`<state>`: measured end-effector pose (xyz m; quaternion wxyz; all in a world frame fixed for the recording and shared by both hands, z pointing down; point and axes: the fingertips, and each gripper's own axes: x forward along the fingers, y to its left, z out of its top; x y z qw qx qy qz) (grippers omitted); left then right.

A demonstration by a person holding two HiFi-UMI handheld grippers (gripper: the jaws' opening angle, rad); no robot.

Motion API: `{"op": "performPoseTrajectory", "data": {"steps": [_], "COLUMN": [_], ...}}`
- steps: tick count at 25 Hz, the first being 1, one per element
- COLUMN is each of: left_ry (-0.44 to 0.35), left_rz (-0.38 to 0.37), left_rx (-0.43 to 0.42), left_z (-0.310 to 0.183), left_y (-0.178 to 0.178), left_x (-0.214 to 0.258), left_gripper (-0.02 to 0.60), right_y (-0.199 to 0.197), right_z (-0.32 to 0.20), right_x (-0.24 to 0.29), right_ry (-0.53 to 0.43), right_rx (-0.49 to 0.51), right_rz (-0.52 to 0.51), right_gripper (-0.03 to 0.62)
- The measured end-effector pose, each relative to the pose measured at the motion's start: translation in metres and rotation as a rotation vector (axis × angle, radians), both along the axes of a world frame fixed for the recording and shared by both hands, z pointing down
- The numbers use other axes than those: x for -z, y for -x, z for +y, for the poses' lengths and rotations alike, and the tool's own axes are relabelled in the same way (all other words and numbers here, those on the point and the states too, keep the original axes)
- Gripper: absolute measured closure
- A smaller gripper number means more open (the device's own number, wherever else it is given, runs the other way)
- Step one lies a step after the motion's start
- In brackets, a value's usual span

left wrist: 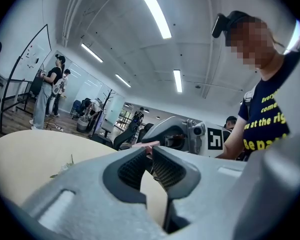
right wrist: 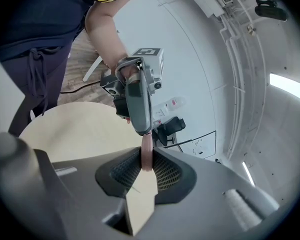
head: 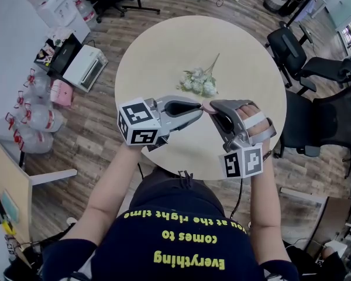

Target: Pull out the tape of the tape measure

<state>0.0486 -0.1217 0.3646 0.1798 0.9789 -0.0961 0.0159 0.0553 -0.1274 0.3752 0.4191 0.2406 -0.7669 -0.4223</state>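
On the wooden floor at the far left stand clear water bottles [head: 40, 119] and a white printer [head: 85, 67]. To the right of them is a round, pale table [head: 158, 51], and a small bunch of white flowers [head: 200, 82] lies near its middle.

The person stands at the table's near edge with both arms out over it. The left gripper [head: 199, 106] lies about level above the near part of the tabletop and points right. In the left gripper view its jaws stand narrow, almost together, and only their very tips pinch a thin pink edge. The ribbed pads behind the tips are bare.

That pink edge belongs to the tape measure [head: 207, 106], a small pink thing held in the air between the two gripper tips. It hangs above the table, nearer than the flowers and apart from them. No view shows clearly how much tape is drawn out.

The right gripper [right wrist: 146, 156] meets it from the right and tilts slightly downward. Its jaws are also narrow and clamp the tape measure edge-on between the ribbed pads. The two grippers face each other tip to tip, with only the tape measure between them.

Beyond the table's right edge stand dark office chairs [head: 292, 48].
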Motion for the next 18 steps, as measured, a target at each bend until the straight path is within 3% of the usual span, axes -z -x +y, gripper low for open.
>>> {"op": "performPoseTrajectory", "data": {"steps": [4,18], "left_ry": [-0.006,0.003], "left_rz": [-0.008,-0.087], "left_rx": [0.002,-0.036], "left_z": [0.001,0.006], "left_y": [0.001,0.004], "left_x": [-0.002,-0.01], "left_gripper": [0.572,0.577], "right_y": [0.0,-0.002], "right_z": [0.001,0.005], "right_x": [-0.001,-0.01], "right_ry": [0.003,0.023], "right_rx": [0.001,-0.002], "right_rz": [0.004,0.029], "right_gripper": [0.511,0.511]}}
